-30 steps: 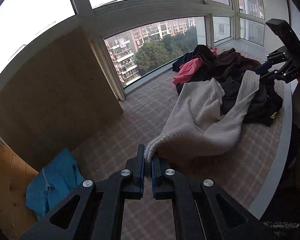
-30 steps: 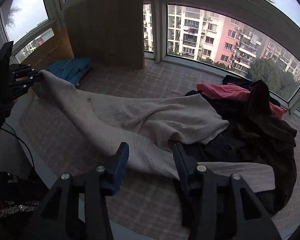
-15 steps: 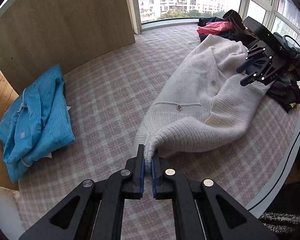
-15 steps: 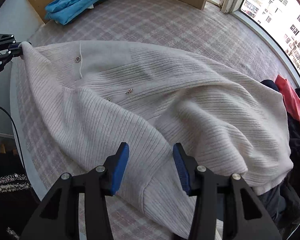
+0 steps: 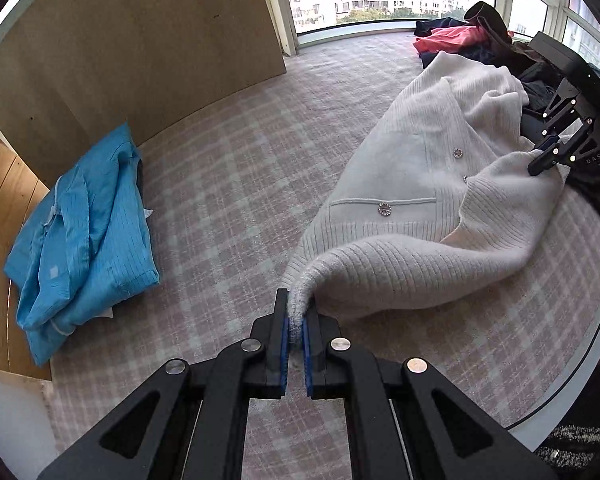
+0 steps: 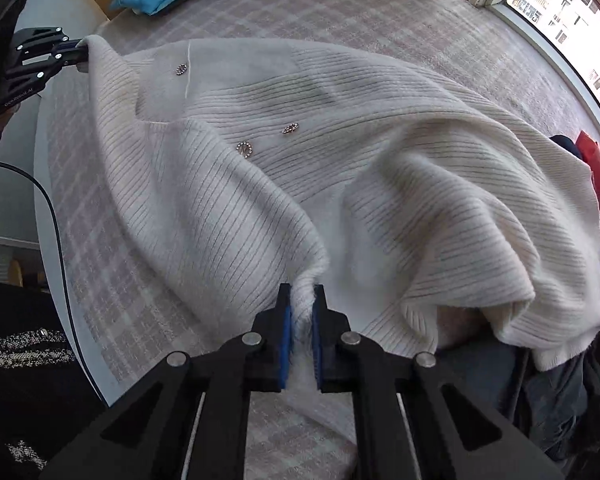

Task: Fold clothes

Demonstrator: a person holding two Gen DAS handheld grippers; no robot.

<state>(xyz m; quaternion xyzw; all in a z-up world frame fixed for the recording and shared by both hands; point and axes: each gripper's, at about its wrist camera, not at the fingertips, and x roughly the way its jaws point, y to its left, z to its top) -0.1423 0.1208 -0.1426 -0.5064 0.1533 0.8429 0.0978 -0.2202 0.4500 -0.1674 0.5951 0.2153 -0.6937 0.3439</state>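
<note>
A white ribbed cardigan (image 5: 420,184) with sparkly buttons lies spread on the pink checked surface (image 5: 228,184). My left gripper (image 5: 295,312) is shut on a corner of its knit, near the surface. In the right wrist view the same gripper (image 6: 82,50) holds the cardigan (image 6: 340,160) at the far left. My right gripper (image 6: 302,300) points steeply down, its jaws closing, and the pads pinch a fold of the knit. From the left wrist view, that gripper (image 5: 542,156) grips the cardigan's far end.
A folded blue garment (image 5: 84,224) lies at the left by a wooden board (image 5: 140,40). A pile of dark and red clothes (image 5: 480,36) sits at the far right by the window. A black cable (image 6: 56,220) runs along the table's white edge.
Both grippers have come down toward the surface and the cardigan now lies flatter. The right gripper's jaws, open around the knit before, have closed on a fold.
</note>
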